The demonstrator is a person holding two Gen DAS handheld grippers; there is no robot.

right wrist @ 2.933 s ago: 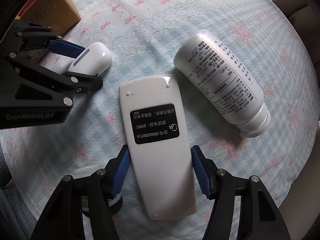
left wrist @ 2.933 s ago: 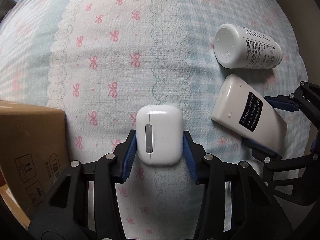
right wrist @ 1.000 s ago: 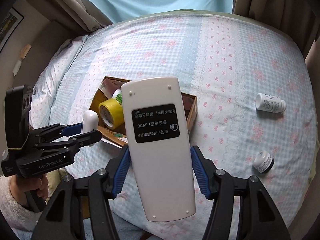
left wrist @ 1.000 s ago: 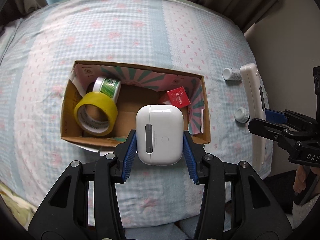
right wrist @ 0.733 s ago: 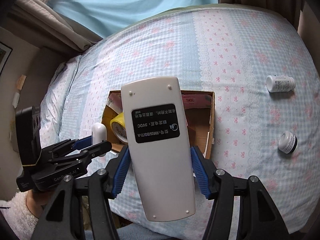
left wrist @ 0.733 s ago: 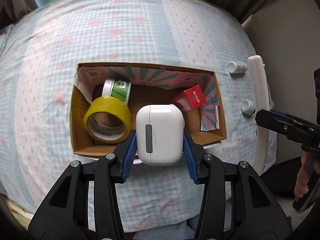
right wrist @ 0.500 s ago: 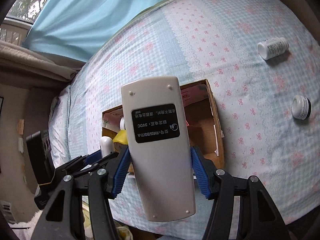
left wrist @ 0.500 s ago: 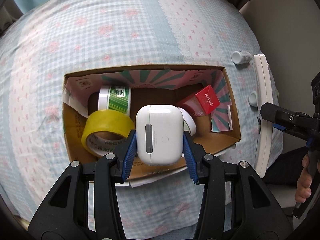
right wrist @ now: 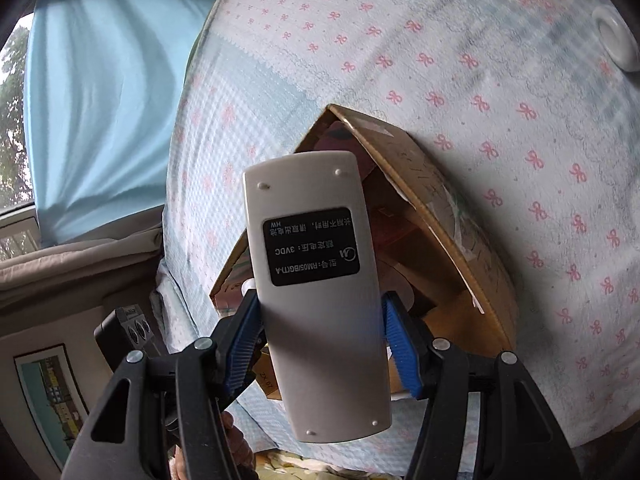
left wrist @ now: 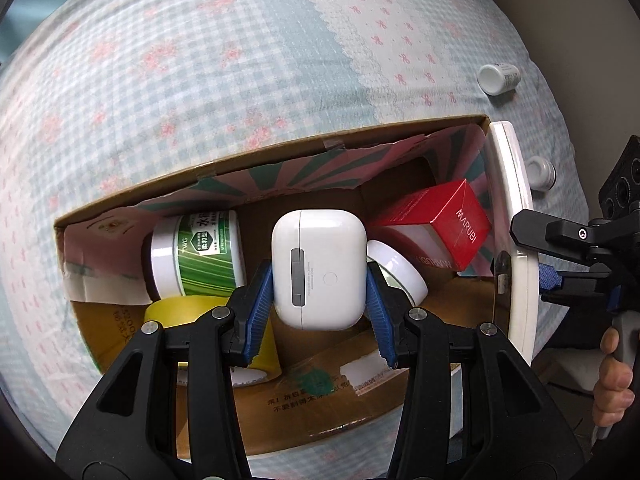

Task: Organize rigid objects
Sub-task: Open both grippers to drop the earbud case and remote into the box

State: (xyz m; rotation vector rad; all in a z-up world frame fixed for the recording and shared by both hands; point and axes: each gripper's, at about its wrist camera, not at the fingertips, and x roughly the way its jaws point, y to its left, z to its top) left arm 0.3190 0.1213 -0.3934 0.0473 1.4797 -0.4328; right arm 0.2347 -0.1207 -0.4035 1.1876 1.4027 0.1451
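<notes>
Left tongs [left wrist: 319, 288] clamp a smooth, rounded white earbud case [left wrist: 319, 268] above the open cardboard box [left wrist: 280, 152] on the bed [left wrist: 200, 60]. Right tongs [right wrist: 322, 338] grip a flat, glossy white remote [right wrist: 316, 292] over the box's right edge.

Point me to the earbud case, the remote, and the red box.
earbud case [left wrist: 320, 268], left wrist view, middle of its white back face.
remote [right wrist: 316, 280], right wrist view, middle of its back, near the black label.
red box [left wrist: 444, 216], left wrist view, top red face.
</notes>
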